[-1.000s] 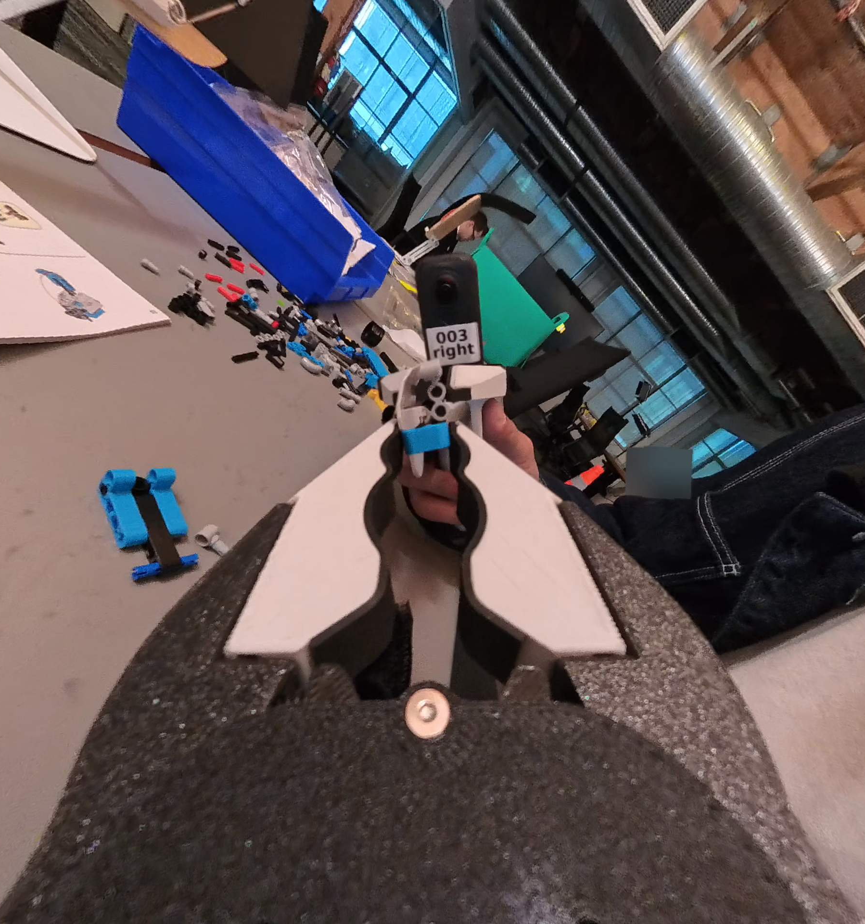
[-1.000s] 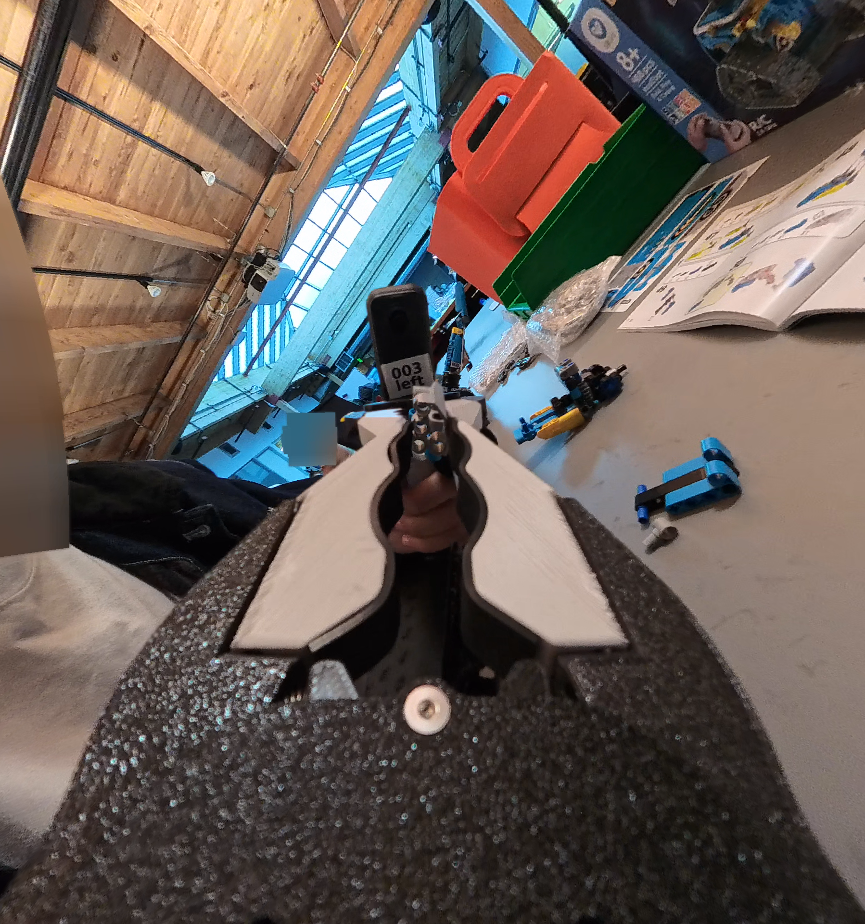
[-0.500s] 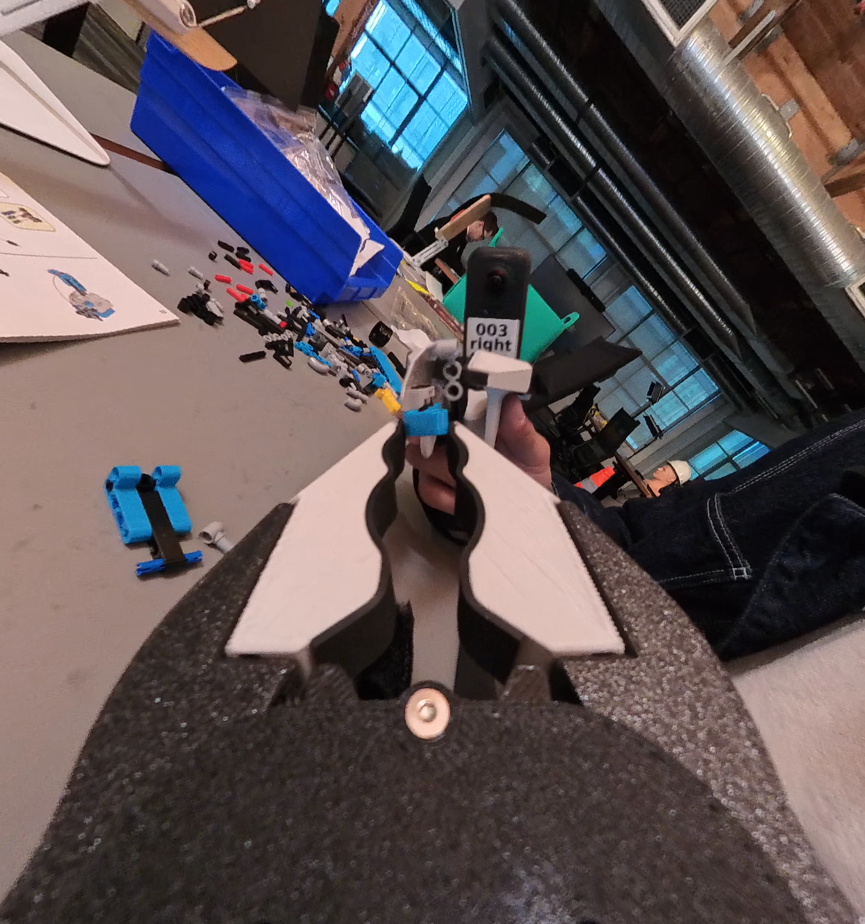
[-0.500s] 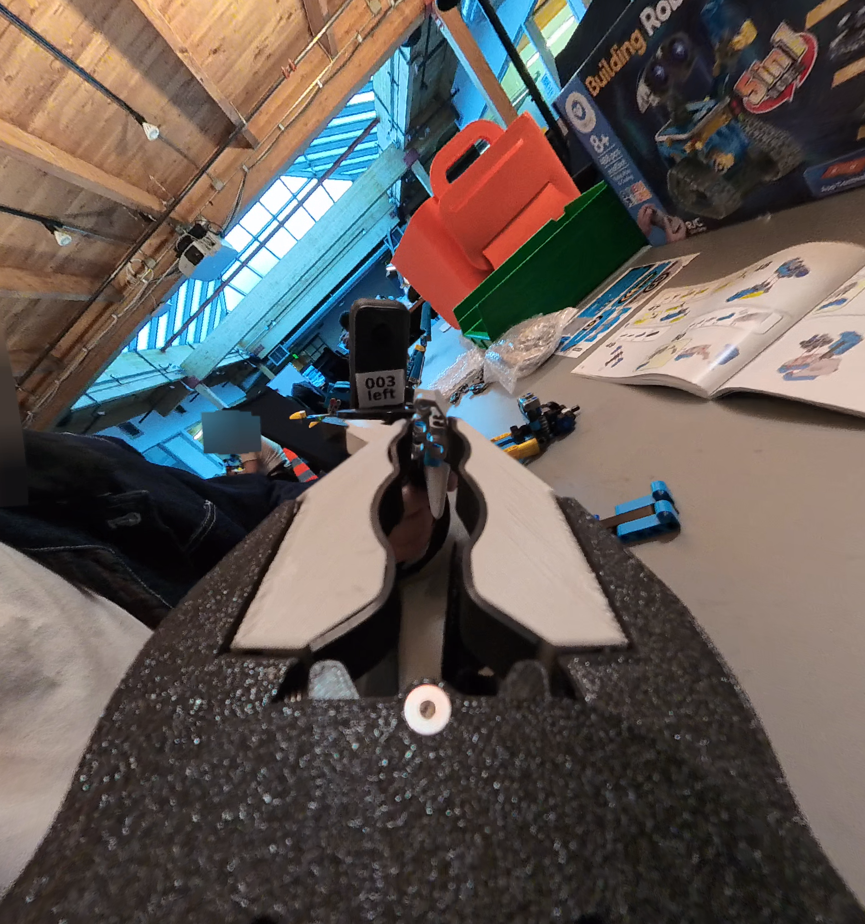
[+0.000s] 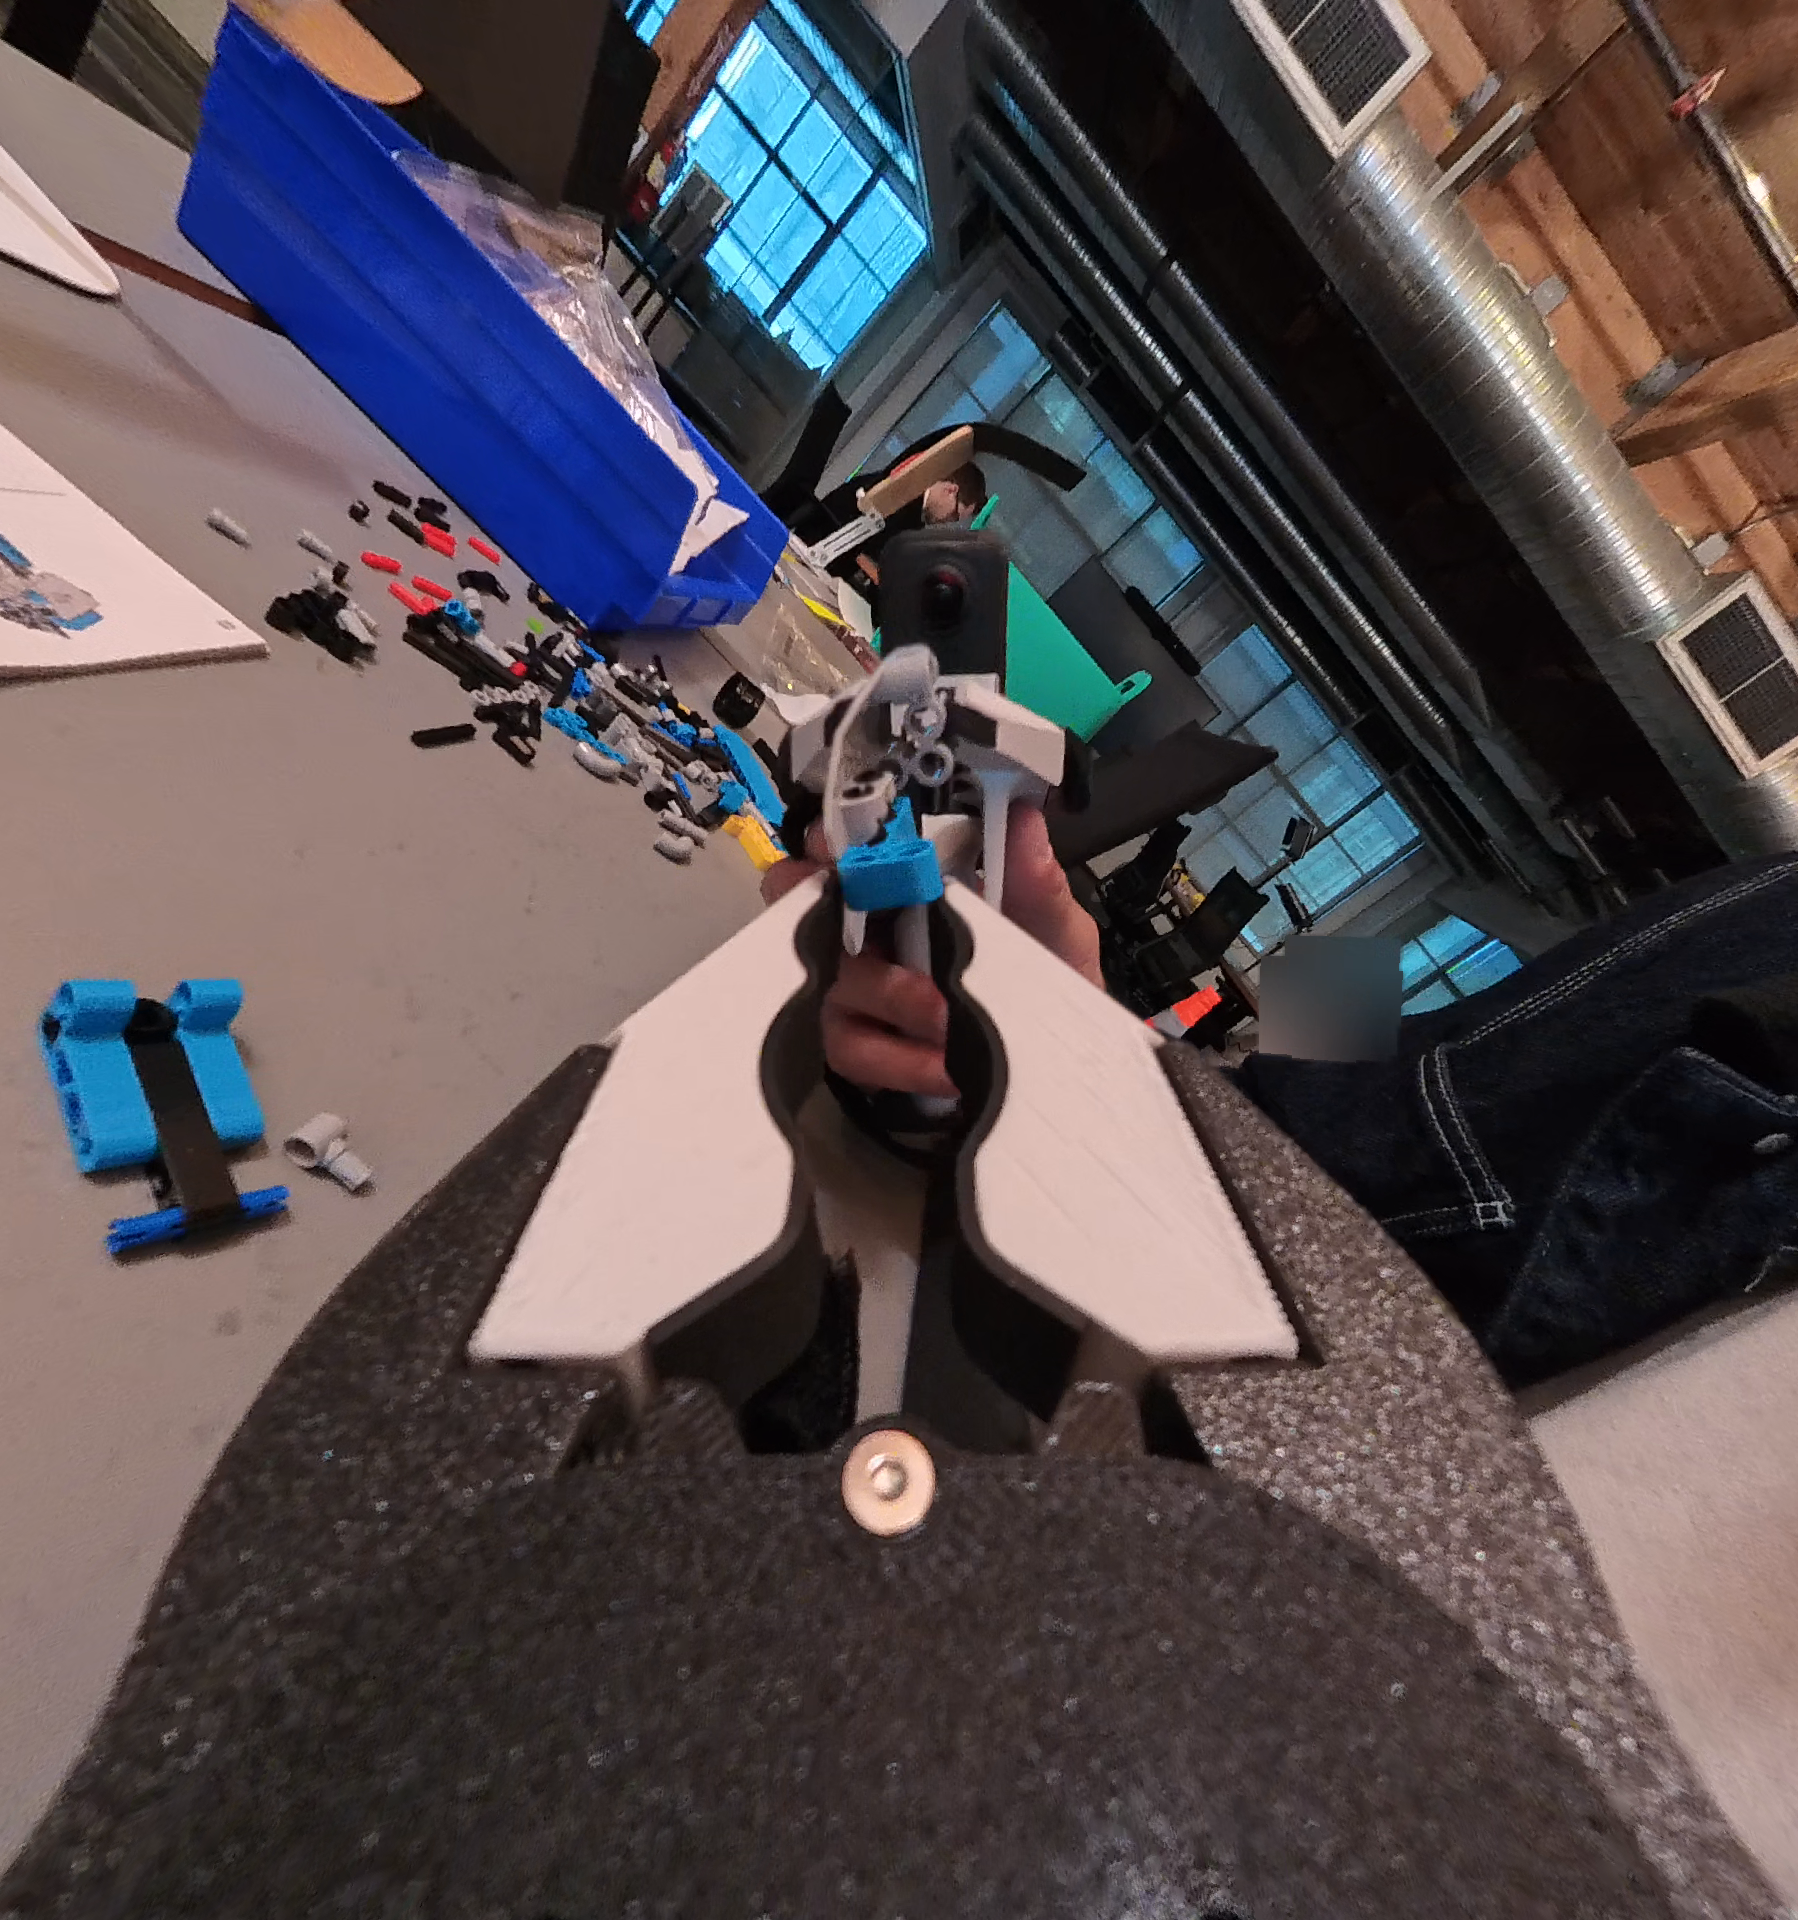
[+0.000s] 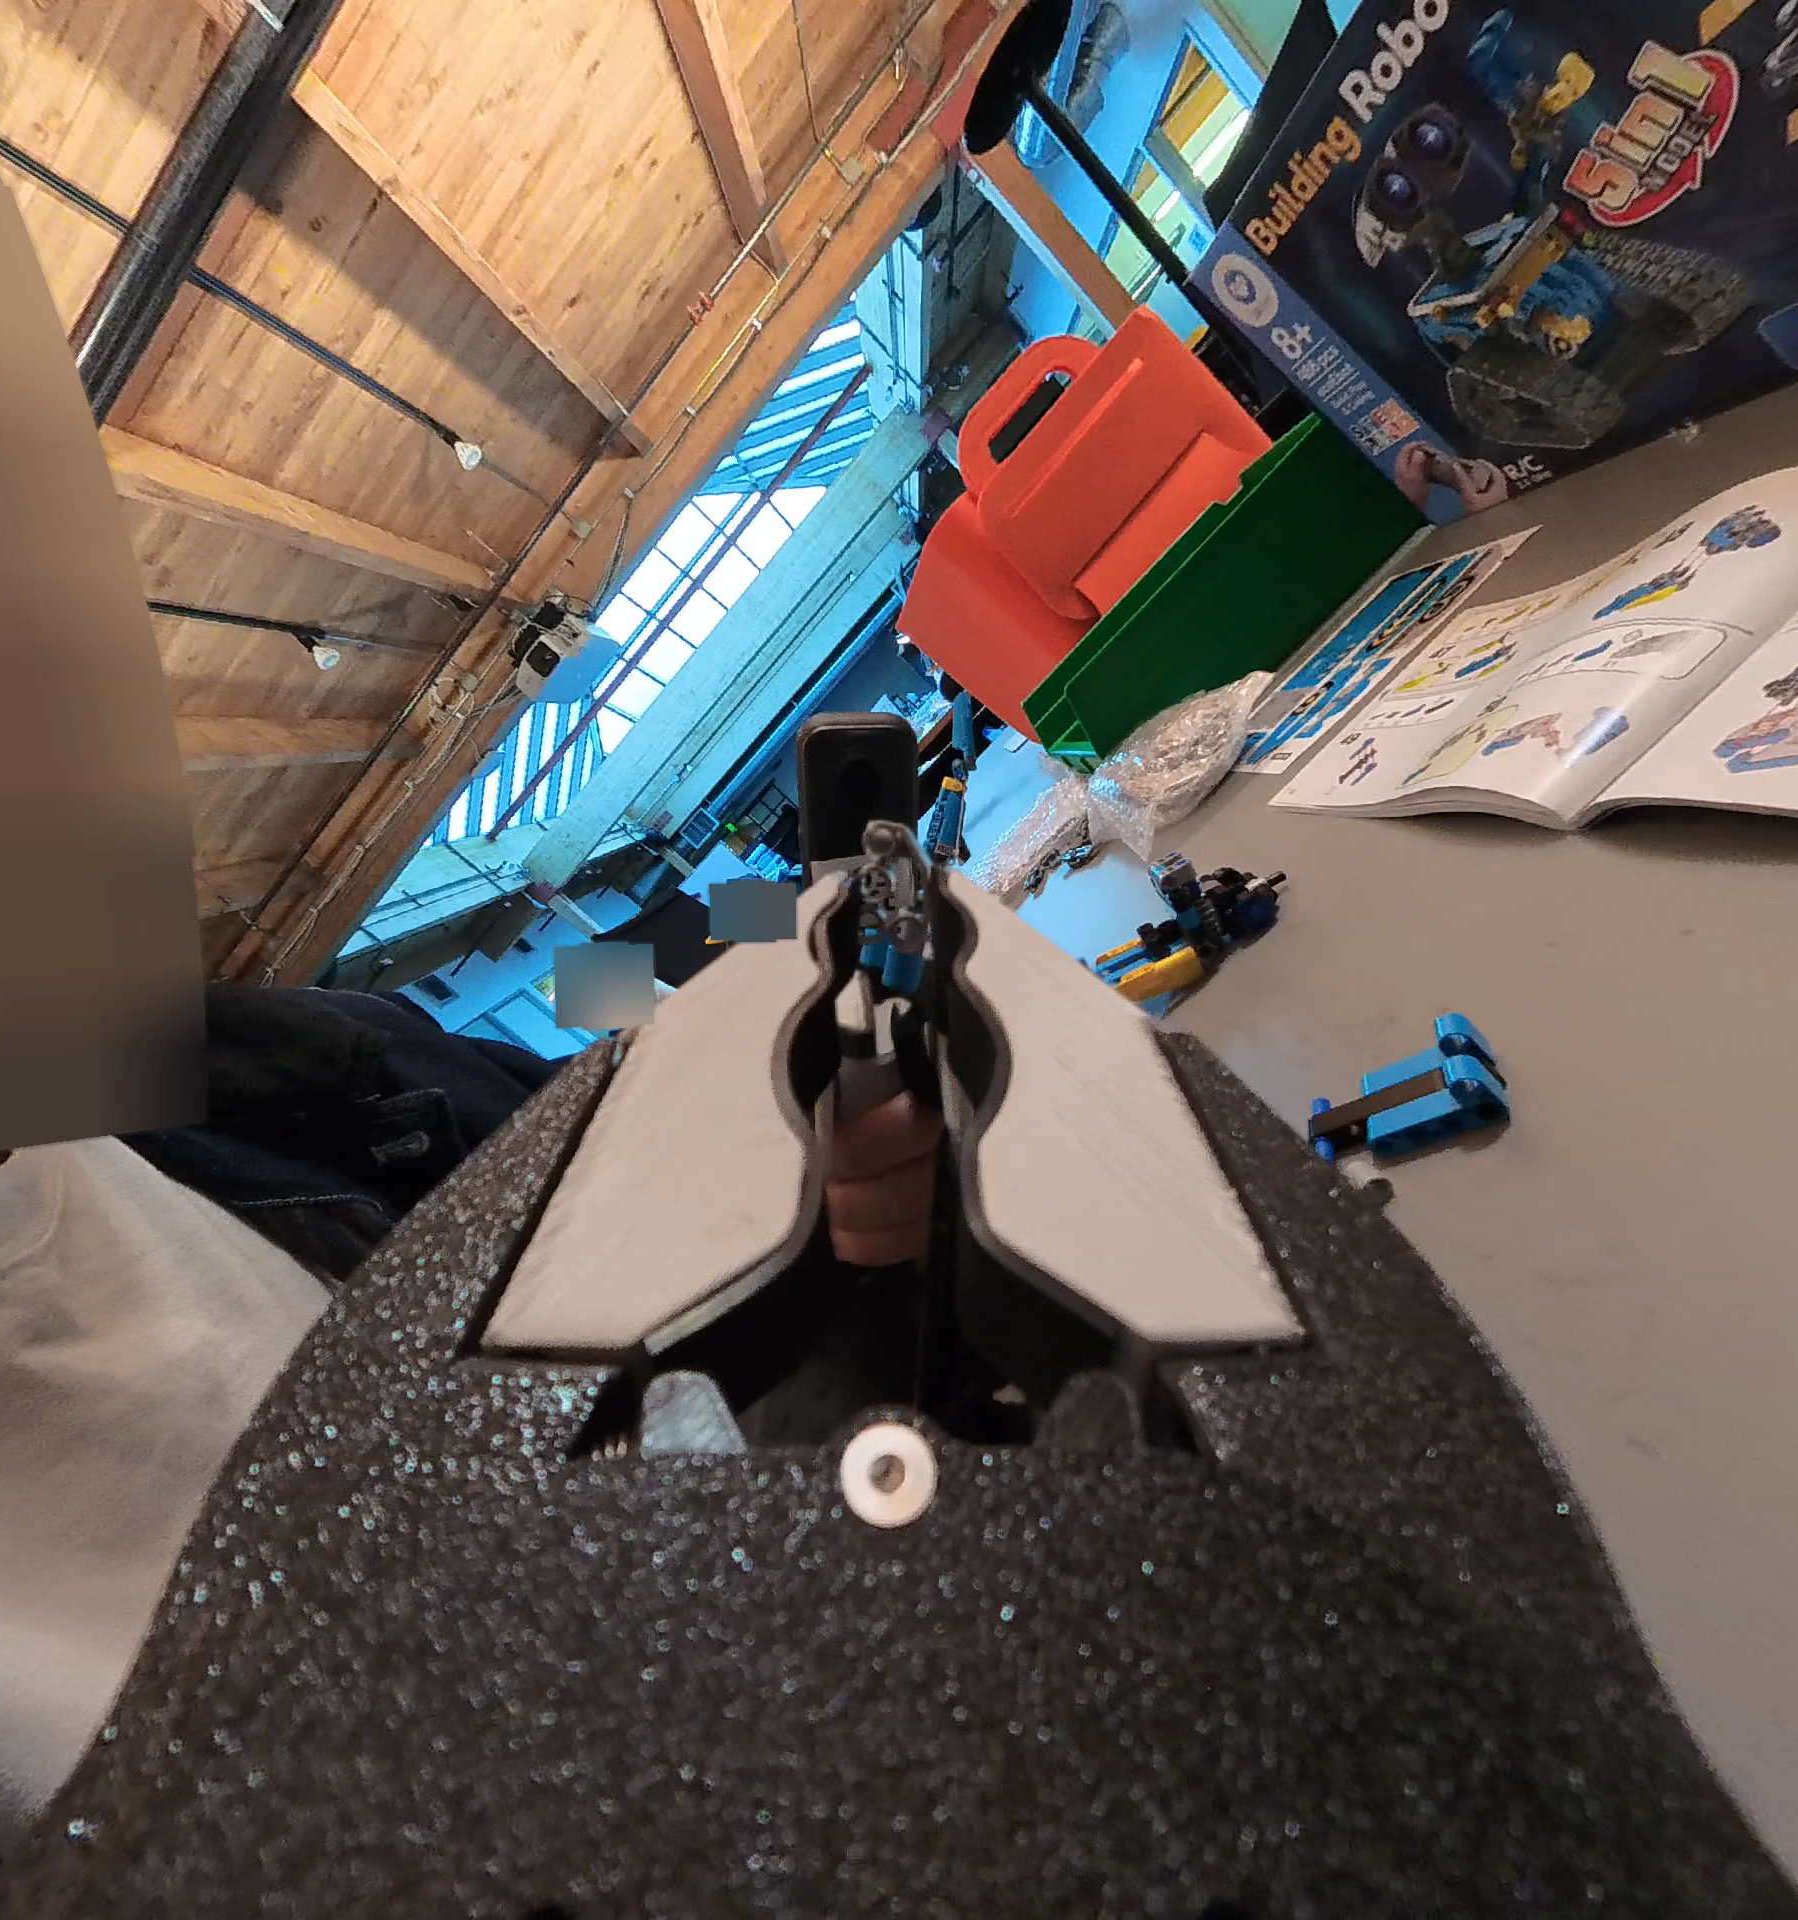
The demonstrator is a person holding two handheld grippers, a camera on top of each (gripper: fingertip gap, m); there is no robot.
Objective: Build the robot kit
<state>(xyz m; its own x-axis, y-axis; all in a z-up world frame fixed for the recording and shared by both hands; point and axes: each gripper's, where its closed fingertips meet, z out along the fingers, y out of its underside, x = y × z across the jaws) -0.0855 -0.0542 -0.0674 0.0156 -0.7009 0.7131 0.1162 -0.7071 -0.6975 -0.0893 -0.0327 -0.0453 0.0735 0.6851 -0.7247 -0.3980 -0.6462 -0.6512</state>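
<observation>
A small blue-and-grey brick assembly (image 5: 879, 831) is being pinched above the counter (image 5: 355, 935) by both closed tips, the left hand-held gripper (image 5: 879, 883) and right hand-held gripper (image 6: 890, 914) facing each other, seemingly so parts can be pressed together.

Both wide-angle views are evenly lit by cool blue daylight from the windows (image 5: 812, 177) at 12 o'clock and the skylight (image 6: 687, 582) at 11 o'clock. Shadows on the grey table (image 5: 282, 883) are soft and faint. Straight lines bow toward the frame edges. The foam housing (image 6: 874, 1714) at 6 o'clock is slightly soft, and distant background detail blurs.
</observation>
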